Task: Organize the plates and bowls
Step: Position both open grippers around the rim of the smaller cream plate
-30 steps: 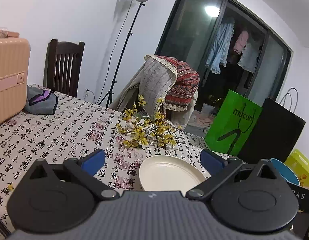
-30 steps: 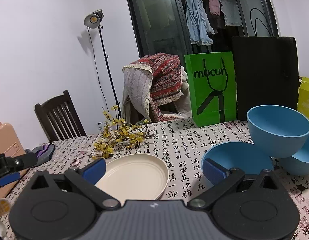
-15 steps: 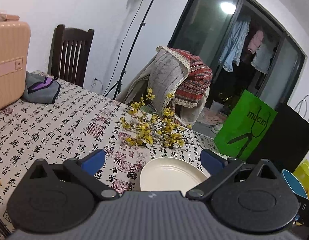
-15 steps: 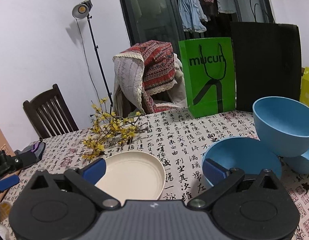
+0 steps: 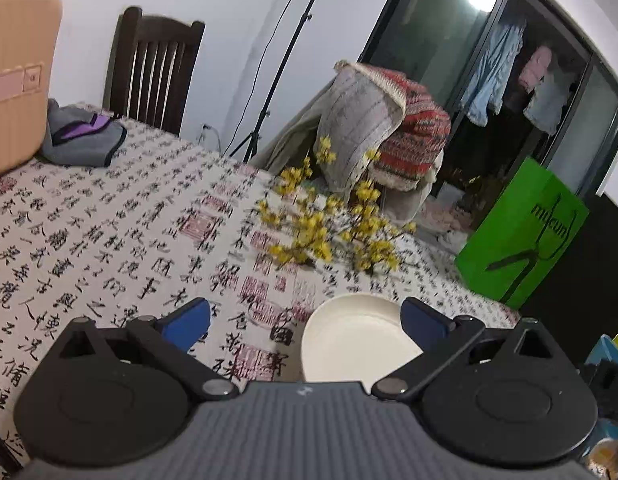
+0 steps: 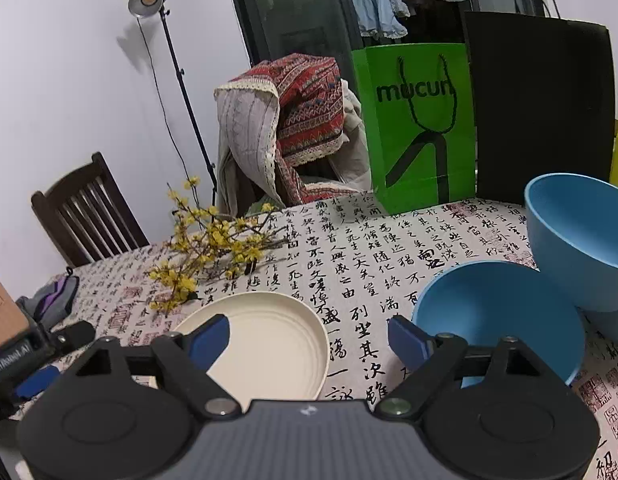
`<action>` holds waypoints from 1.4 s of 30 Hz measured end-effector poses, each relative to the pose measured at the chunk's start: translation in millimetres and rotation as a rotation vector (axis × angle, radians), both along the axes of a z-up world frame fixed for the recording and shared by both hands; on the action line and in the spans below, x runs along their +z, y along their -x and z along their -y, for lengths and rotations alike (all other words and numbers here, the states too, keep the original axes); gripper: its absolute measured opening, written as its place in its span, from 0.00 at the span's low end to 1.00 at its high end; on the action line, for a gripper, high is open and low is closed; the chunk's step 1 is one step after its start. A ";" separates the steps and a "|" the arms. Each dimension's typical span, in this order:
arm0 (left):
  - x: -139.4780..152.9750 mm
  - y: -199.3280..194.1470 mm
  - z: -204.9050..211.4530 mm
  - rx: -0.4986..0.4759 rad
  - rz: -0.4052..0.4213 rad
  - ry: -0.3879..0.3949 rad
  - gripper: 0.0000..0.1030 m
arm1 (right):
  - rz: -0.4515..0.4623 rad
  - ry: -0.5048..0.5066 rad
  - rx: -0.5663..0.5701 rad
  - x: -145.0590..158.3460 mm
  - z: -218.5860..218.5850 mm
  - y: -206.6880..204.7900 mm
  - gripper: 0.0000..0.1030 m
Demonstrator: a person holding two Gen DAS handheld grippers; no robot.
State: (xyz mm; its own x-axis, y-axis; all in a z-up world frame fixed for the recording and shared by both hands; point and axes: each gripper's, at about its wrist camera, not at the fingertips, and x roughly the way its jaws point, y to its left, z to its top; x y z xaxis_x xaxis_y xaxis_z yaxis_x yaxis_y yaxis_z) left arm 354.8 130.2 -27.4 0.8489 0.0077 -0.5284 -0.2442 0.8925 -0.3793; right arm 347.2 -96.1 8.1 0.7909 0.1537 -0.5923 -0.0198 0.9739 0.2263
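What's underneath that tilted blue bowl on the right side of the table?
The tilted blue bowl leans on another blue bowl below it, only partly visible at the picture's edge. Its near side overlaps the rim of a third blue bowl. Whether anything else lies underneath is hidden.

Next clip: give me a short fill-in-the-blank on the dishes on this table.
The plate on the tablecloth is ____ in colour.
The bowl nearest the right tongs is ____ in colour.
The yellow flowers lie just behind the ____.
The green bag reads ____.

Missing words: cream; blue; plate; mucun
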 end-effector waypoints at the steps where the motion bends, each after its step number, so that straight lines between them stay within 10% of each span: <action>1: -1.5 -2.2 -1.2 0.002 -0.013 0.008 1.00 | -0.004 0.006 0.001 -0.6 -2.1 -2.2 0.82; 42: -54.4 -48.4 28.7 -0.027 -0.072 -0.087 0.93 | -0.188 0.116 0.040 -72.3 -25.7 -97.1 0.54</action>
State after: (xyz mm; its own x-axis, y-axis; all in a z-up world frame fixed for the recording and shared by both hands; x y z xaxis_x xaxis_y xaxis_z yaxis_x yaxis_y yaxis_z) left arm 403.2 101.5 -81.8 0.8095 0.0338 -0.5862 -0.2431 0.9280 -0.2822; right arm 444.3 -70.4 -64.2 0.6593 0.1049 -0.7445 -0.0270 0.9929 0.1160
